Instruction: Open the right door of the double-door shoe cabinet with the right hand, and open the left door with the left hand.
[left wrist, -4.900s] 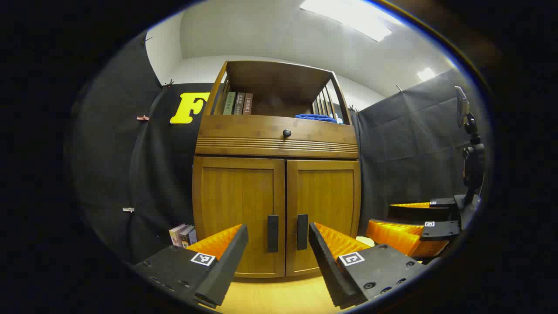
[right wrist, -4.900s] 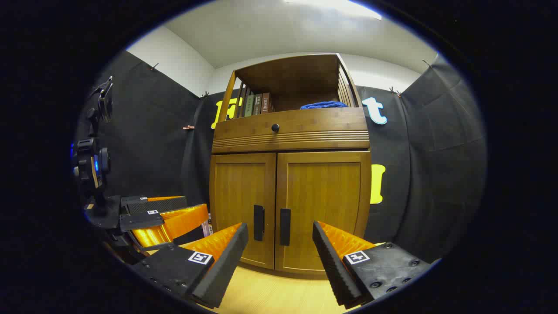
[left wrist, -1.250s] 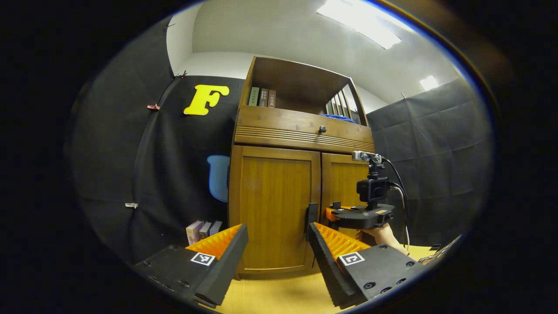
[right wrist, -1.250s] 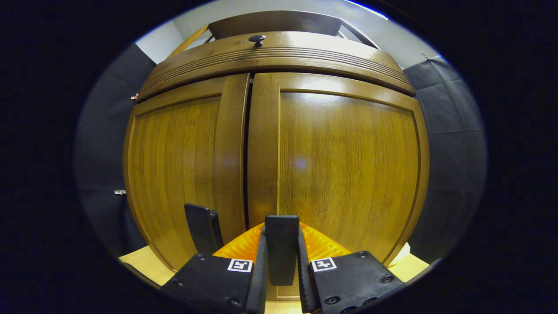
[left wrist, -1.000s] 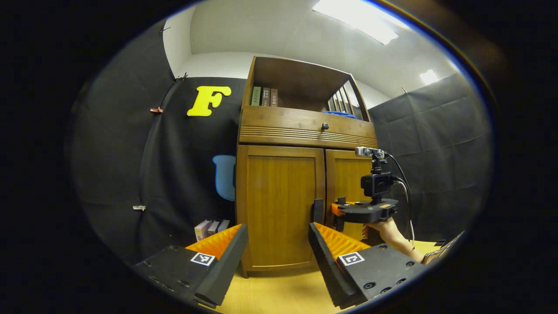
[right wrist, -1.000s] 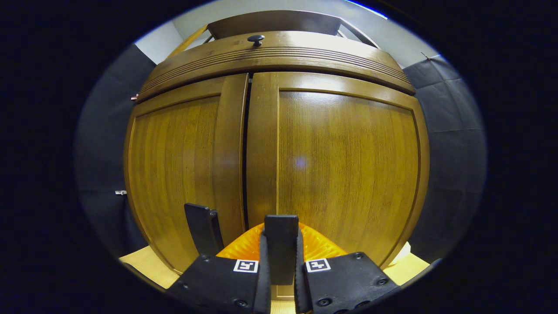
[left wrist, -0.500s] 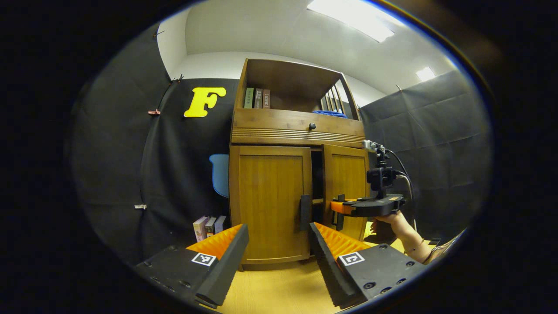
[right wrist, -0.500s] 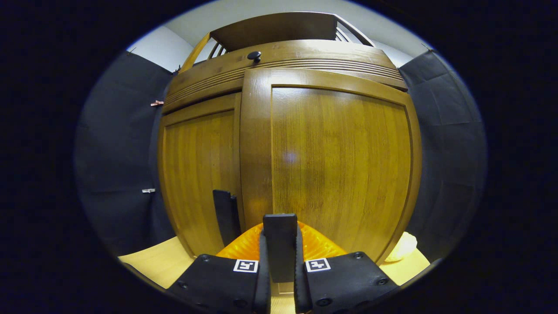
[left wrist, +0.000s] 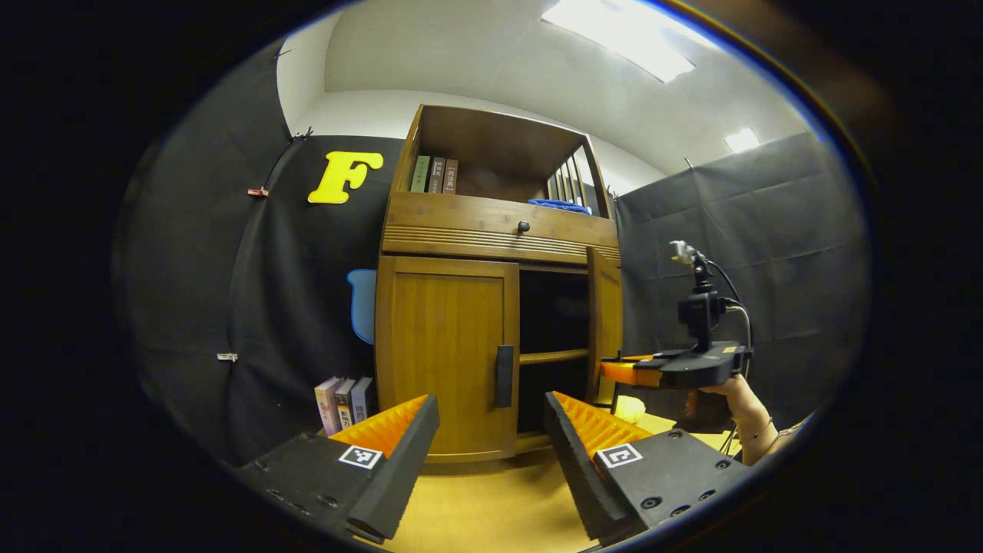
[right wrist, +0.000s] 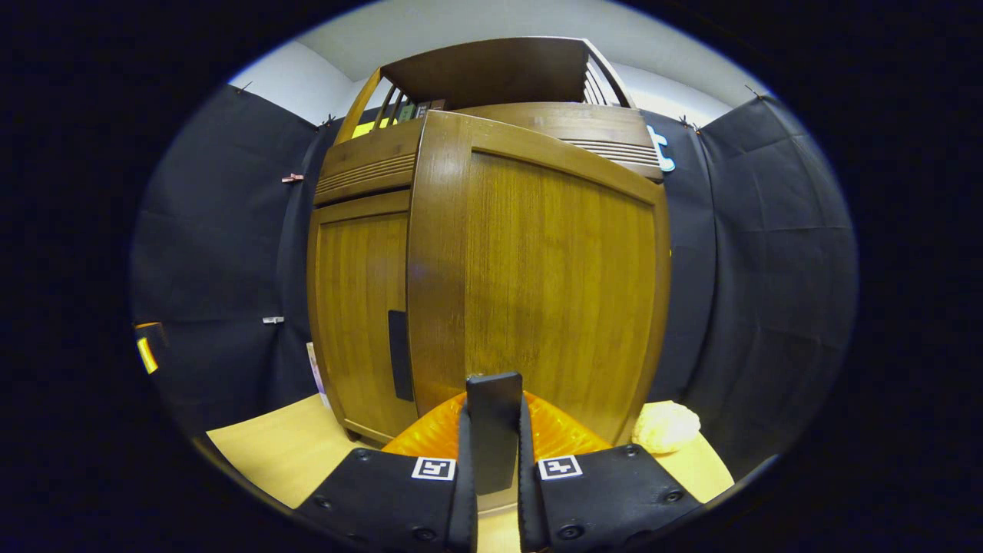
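The right gripper (right wrist: 492,461) is clenched on the black bar handle (right wrist: 492,426) of the brown wooden right door (right wrist: 553,284), apparently half-open, while the released left gripper (left wrist: 490,438) must next reach the left door's black handle (left wrist: 504,375).

right door (left wrist: 604,322) ajar, left door (left wrist: 445,353) closed

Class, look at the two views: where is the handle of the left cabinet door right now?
In the left gripper view, the left door handle sits on that closed door's right edge, beside the dark open compartment.

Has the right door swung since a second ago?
Yes. The right door, clamped at its handle by the right gripper, has swung outward from the closed left door, baring the shelf.
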Tool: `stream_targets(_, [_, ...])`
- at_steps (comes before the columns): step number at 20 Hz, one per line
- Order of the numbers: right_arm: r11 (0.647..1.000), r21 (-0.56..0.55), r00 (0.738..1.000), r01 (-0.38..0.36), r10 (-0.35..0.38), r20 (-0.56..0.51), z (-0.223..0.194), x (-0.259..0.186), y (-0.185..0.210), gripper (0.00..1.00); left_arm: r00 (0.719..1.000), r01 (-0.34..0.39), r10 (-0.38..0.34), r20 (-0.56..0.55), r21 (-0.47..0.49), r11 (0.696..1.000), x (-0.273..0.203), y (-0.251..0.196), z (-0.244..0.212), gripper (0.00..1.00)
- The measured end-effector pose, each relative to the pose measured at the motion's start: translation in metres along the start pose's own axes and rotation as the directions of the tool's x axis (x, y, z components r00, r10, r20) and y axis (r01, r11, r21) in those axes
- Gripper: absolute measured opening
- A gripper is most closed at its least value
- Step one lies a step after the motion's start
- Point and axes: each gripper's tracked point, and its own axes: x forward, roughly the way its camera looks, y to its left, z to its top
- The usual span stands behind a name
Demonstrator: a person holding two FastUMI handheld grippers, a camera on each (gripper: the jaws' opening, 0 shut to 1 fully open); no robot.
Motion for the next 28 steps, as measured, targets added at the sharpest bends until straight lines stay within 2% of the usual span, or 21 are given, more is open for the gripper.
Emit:
stream_targets(4, [0.999,-0.005,0.999,0.041,-0.041,-0.006,0.001,-0.032,-0.029,0.24,1.000,0.018,-0.018,0.003,-0.024,1.000,0.009,-0.015,-0.005,0.86])
stream_targets(5, [0.998,-0.010,0.998,0.056,-0.056,-0.004,0.002,-0.042,-0.037,0.19,0.999,0.036,-0.036,0.001,-0.030,0.999,0.011,-0.022,-0.006,0.86])
stream_targets(6, [0.997,-0.011,0.997,0.074,-0.074,0.000,0.002,-0.051,-0.048,0.24,0.999,0.050,-0.050,0.000,-0.033,0.998,0.014,-0.029,-0.007,0.86])
stream_targets(7, [0.995,-0.012,0.995,0.095,-0.095,0.001,0.002,-0.058,-0.058,0.19,0.998,0.062,-0.062,0.001,-0.035,0.997,0.016,-0.034,-0.007,0.86])
stream_targets(8, [0.993,-0.016,0.993,0.118,-0.118,0.002,0.002,-0.065,-0.068,0.23,0.997,0.075,-0.075,0.005,-0.034,0.997,0.018,-0.041,-0.007,0.86])
stream_targets(11, [0.984,-0.018,0.984,0.178,-0.178,-0.007,-0.001,-0.082,-0.097,0.23,0.994,0.111,-0.111,0.006,-0.019,0.994,0.023,-0.062,-0.008,0.86])
stream_targets(15, [0.978,-0.035,0.979,0.204,-0.205,-0.014,-0.003,-0.091,-0.124,0.21,0.989,0.149,-0.149,-0.010,-0.018,0.989,0.031,-0.085,-0.019,0.86])
stream_targets(17, [0.983,-0.007,0.982,0.186,-0.186,-0.020,-0.004,-0.098,-0.128,0.18,0.987,0.157,-0.157,-0.024,-0.029,0.987,0.036,-0.091,-0.027,0.86])
stream_targets(18, [0.983,-0.001,0.983,0.181,-0.181,-0.020,-0.005,-0.100,-0.130,0.08,0.987,0.158,-0.159,-0.032,-0.032,0.987,0.040,-0.092,-0.030,0.86])
stream_targets(19, [0.983,-0.005,0.983,0.185,-0.185,-0.019,-0.006,-0.102,-0.133,0.18,0.987,0.156,-0.157,-0.038,-0.032,0.987,0.045,-0.093,-0.032,0.86])
stream_targets(21, [0.978,-0.023,0.978,0.207,-0.207,-0.012,-0.006,-0.108,-0.145,0.18,0.989,0.139,-0.140,-0.047,-0.017,0.990,0.053,-0.090,-0.036,0.86])
stream_targets(22, [0.975,-0.034,0.975,0.219,-0.220,-0.012,-0.007,-0.111,-0.150,0.08,0.991,0.124,-0.125,-0.049,-0.007,0.992,0.058,-0.086,-0.040,0.86])
stream_targets(23, [0.972,-0.041,0.973,0.231,-0.232,-0.013,-0.007,-0.114,-0.156,0.17,0.993,0.110,-0.110,-0.050,-0.002,0.994,0.063,-0.083,-0.042,0.86])
stream_targets(24, [0.969,-0.046,0.970,0.242,-0.243,-0.015,-0.008,-0.118,-0.161,0.16,0.994,0.101,-0.101,-0.052,0.000,0.995,0.070,-0.081,-0.045,0.86])
stream_targets(25, [0.964,-0.057,0.966,0.258,-0.259,-0.015,-0.009,-0.120,-0.166,0.08,0.994,0.097,-0.097,-0.054,-0.001,0.995,0.075,-0.080,-0.047,0.86])
stream_targets(26, [0.956,-0.076,0.959,0.283,-0.285,-0.012,-0.009,-0.124,-0.174,0.12,0.994,0.091,-0.092,-0.059,-0.006,0.996,0.081,-0.078,-0.051,0.86])
stream_targets(28, [0.933,-0.117,0.940,0.339,-0.341,0.004,-0.007,-0.130,-0.189,0.12,0.994,0.086,-0.088,-0.069,-0.027,0.996,0.092,-0.076,-0.059,0.86])
